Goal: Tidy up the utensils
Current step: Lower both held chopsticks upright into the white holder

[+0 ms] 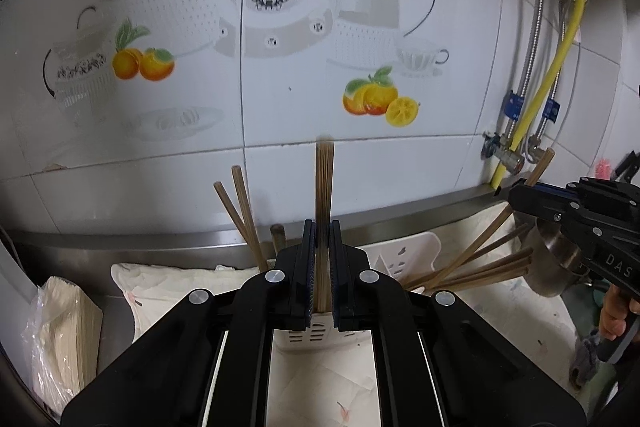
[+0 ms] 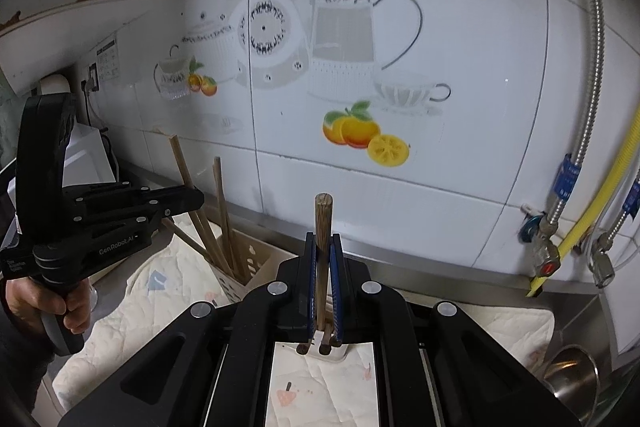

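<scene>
1. The left tool (image 1: 322, 259) is clamped on a brown wooden chopstick (image 1: 323, 187), which stands nearly upright between the pads, its top against the tiled wall (image 1: 280, 115) in that view.
2. The right tool (image 2: 323, 279) likewise grips a darker chopstick (image 2: 322, 227), upright, with its lower end poking out beneath the pads.
3. The white slotted holder (image 1: 404, 255) sits on a quilted cloth (image 1: 180, 287) spread over the steel tabletop (image 1: 120, 239), just in front of the left tool.
4. In the left view several chopsticks already lean out of the holder: two to the left (image 1: 240, 215) and a fan of them to the right (image 1: 480, 259).
5. The step in hand appears to be carrying one stick in each tool toward the holder for dropping in; neither stick is in yet.
6. The next move calls for bringing each lower tip over an open compartment, keeping the stick close to vertical, and easing the grip only once the tip is inside the rim.
7. The right tool's stick seems to hang over the cloth with another white piece (image 2: 326, 347) below it; whether that is part of the same holder I cannot tell.
8. The leaning sticks crowd the opening, so a tilted entry could knock them or tip the light holder.
9. A steel cup (image 2: 572, 371) stands off to the right, well clear of the work.
</scene>
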The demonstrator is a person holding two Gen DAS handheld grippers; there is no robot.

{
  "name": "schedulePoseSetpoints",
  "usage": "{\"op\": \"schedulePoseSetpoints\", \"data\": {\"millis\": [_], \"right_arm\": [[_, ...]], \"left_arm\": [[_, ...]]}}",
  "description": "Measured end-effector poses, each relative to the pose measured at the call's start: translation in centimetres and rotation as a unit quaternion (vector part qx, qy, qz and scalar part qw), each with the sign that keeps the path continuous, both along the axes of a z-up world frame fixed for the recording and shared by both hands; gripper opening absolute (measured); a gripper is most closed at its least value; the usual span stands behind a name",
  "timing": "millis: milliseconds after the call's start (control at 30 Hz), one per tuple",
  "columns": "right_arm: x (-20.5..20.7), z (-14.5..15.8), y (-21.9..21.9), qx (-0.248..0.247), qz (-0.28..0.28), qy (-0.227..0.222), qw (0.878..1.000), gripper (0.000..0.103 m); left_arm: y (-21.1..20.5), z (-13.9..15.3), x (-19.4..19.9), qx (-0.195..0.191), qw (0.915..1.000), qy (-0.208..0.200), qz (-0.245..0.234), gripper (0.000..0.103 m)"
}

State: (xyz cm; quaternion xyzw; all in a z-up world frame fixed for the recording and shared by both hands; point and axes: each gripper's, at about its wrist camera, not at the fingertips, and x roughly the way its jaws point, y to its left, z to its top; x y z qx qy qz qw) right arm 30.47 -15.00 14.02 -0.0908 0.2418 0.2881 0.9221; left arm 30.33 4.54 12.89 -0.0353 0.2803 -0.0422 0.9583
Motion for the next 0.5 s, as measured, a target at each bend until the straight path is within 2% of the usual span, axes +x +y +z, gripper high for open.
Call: {"op": "schedulePoseSetpoints", "data": {"millis": [500], "right_arm": [[0.8, -1.5, 0.0, -0.009, -0.004, 0.016, 1.0, 0.007]], "left_arm": [[-0.3, -0.5, 0.3, 0.004, 0.9999, 0.014, 0.001, 0.007]]}}
